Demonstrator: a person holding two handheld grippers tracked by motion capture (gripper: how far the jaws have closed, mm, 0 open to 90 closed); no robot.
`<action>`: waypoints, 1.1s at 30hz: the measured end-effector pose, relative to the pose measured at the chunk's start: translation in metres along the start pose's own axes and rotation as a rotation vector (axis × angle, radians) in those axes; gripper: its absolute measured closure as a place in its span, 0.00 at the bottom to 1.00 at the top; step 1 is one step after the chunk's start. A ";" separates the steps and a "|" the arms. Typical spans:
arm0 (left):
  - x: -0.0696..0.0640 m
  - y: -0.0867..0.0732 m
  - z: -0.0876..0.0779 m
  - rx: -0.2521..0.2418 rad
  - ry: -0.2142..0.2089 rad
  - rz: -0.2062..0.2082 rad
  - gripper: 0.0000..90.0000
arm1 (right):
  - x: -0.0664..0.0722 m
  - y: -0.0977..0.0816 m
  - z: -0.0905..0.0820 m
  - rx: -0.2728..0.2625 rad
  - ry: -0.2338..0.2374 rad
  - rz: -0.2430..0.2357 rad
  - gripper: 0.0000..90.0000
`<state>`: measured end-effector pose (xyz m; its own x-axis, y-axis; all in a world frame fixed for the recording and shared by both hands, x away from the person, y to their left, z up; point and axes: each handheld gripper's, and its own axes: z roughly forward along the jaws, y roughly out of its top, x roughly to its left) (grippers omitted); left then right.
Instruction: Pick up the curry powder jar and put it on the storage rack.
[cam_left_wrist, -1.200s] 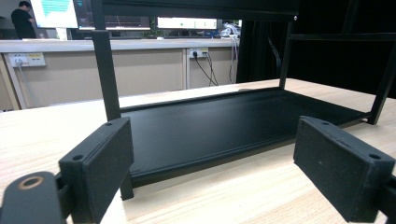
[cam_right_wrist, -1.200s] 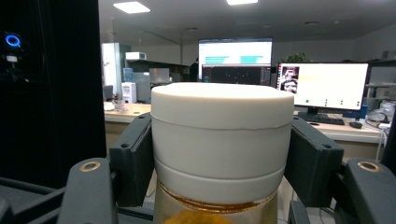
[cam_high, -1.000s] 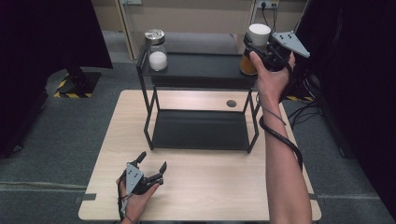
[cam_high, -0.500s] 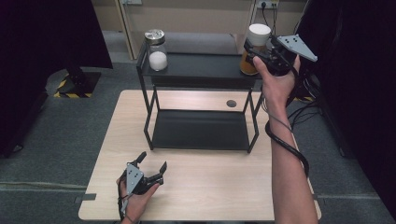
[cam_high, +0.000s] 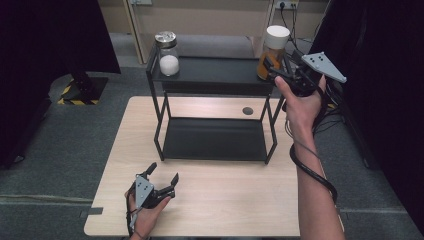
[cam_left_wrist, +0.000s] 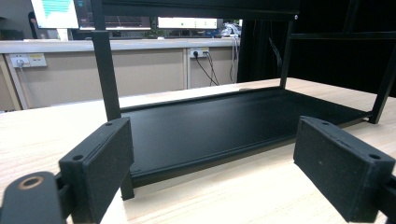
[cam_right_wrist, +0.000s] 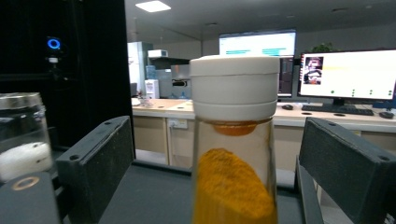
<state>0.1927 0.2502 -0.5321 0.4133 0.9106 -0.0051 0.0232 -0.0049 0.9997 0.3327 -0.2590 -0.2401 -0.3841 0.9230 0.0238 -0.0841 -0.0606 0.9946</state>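
High view showed the right gripper (cam_high: 274, 67) up at the right end of the black rack's (cam_high: 210, 75) top shelf, with the white-capped jar of orange powder (cam_high: 272, 50) standing on that shelf between its jaws. Right gripper view put the same jar (cam_right_wrist: 233, 140) upright between the two pads (cam_right_wrist: 100, 163), a gap on each side, neither pad pressing on the glass; the jaws had just been opening, so I read the gripper as released, not grasping. Step in hand, by my judgement: the jar set down on the top shelf and let go (a fresh approach to it could not be ruled out from these views alone). Next move would call for drawing the gripper straight back from the jar without clipping it, since it sat near the shelf's edge.

A second jar with a metal lid and white contents (cam_high: 168, 55) stood at the left end of the same shelf, well apart.

Right forearm reached long across the worktop (cam_high: 225, 195), wrist raised to shelf height, gripper pointing level toward the jar, cable looping off the arm. Left gripper (cam_high: 160, 182) lay low at the near left of the worktop, jaws spread and empty, aimed at the rack's lower shelf (cam_left_wrist: 224, 121).
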 end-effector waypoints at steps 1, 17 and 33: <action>0.000 0.000 0.000 0.000 0.000 0.001 0.13 | 0.000 0.000 -0.002 0.001 0.006 0.004 0.11; -0.001 0.000 0.000 0.000 0.001 0.004 0.13 | 0.004 -0.012 -0.038 0.006 0.070 -0.022 0.11; -0.001 0.000 0.000 -0.001 0.004 0.003 0.13 | 0.008 -0.039 -0.067 0.023 0.094 -0.034 0.11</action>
<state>0.1923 0.2494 -0.5322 0.4094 0.9124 -0.0022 0.0211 -0.0071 0.9998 0.2709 -0.2746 -0.2854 -0.4663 0.8844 -0.0181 -0.0775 -0.0205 0.9968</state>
